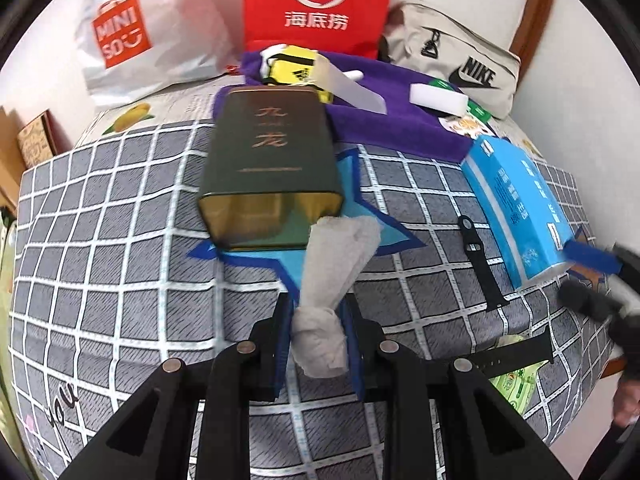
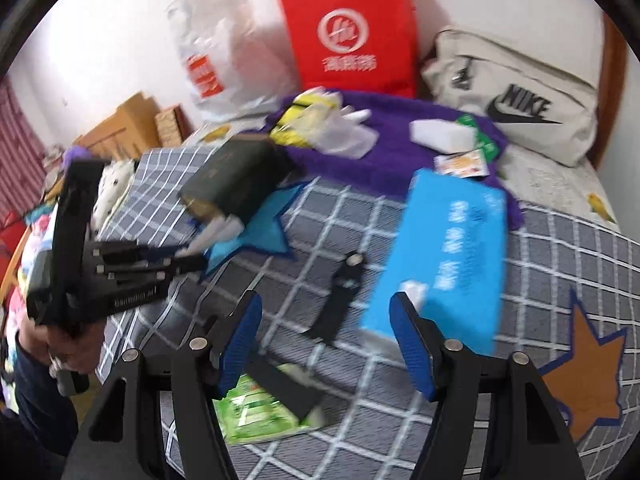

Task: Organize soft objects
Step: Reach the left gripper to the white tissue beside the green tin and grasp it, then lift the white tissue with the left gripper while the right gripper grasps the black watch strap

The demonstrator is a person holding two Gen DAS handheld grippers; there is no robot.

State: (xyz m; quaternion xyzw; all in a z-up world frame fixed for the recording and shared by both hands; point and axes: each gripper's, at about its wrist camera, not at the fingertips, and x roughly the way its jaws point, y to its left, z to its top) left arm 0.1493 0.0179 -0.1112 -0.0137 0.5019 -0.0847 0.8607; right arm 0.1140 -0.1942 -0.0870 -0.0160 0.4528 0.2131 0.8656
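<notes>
My left gripper [image 1: 318,320] is shut on a crumpled white tissue [image 1: 336,264] and holds it just in front of the open mouth of a dark green tin box [image 1: 272,168] lying on the checked bedspread [image 1: 120,240]. The tissue's free end touches the tin's opening. In the right wrist view the left gripper [image 2: 192,260] shows at left with the tissue [image 2: 218,232] by the tin [image 2: 236,184]. My right gripper [image 2: 326,340] is open and empty above a black watch strap [image 2: 340,300], next to a blue tissue pack [image 2: 444,256].
A purple towel [image 1: 380,120] holds a yellow packet [image 1: 296,72], a clear plastic glove [image 2: 340,132] and a white sponge [image 1: 438,98]. A red bag [image 1: 316,4], a white Miniso bag [image 1: 132,36] and a Nike pouch [image 1: 460,64] stand behind. A green wipes pack [image 2: 256,412] lies near the front edge.
</notes>
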